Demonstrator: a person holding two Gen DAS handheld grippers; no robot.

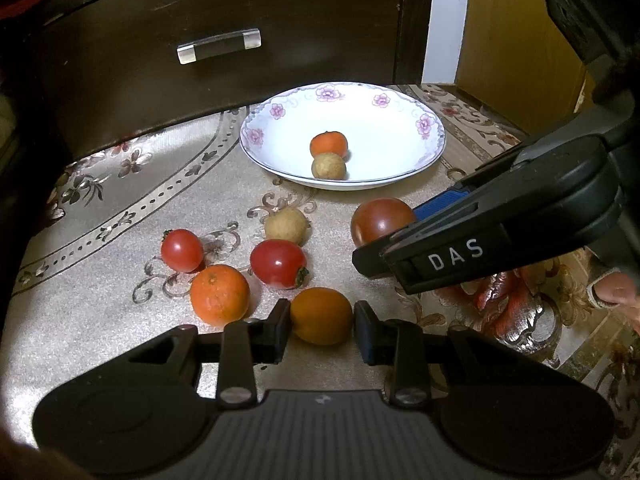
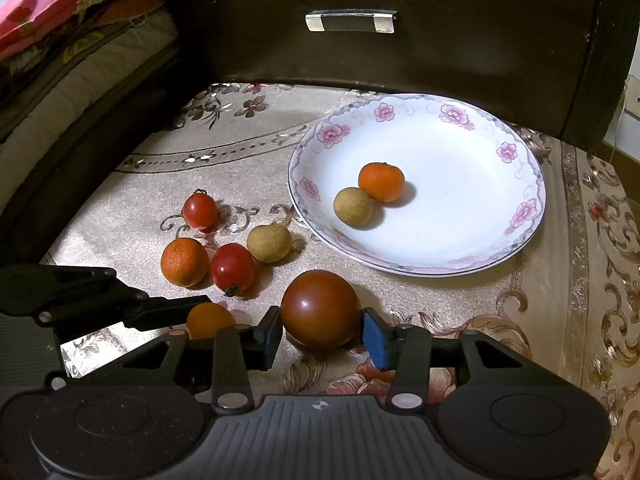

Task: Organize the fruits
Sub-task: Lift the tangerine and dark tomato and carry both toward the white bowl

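My left gripper [image 1: 322,320] is shut on a small orange fruit [image 1: 321,315] that rests on the tablecloth; both pads touch its sides. Around a dark red tomato [image 2: 320,310], also on the cloth, my right gripper [image 2: 322,326] is shut with a pad against each side. Behind them a white flowered plate [image 2: 460,208] holds a tangerine [image 2: 381,181] and a tan longan [image 2: 353,207]. Loose on the cloth lie another tangerine [image 1: 219,294], two red cherry tomatoes [image 1: 278,263] [image 1: 182,250] and a second longan [image 1: 286,225].
A dark wooden drawer front [image 1: 224,60] with a clear handle [image 1: 219,46] stands right behind the plate. Folded bedding [image 2: 60,52] is stacked at the far left. A person's finger [image 1: 616,292] shows at the right edge. The cloth's edge drops off on the left.
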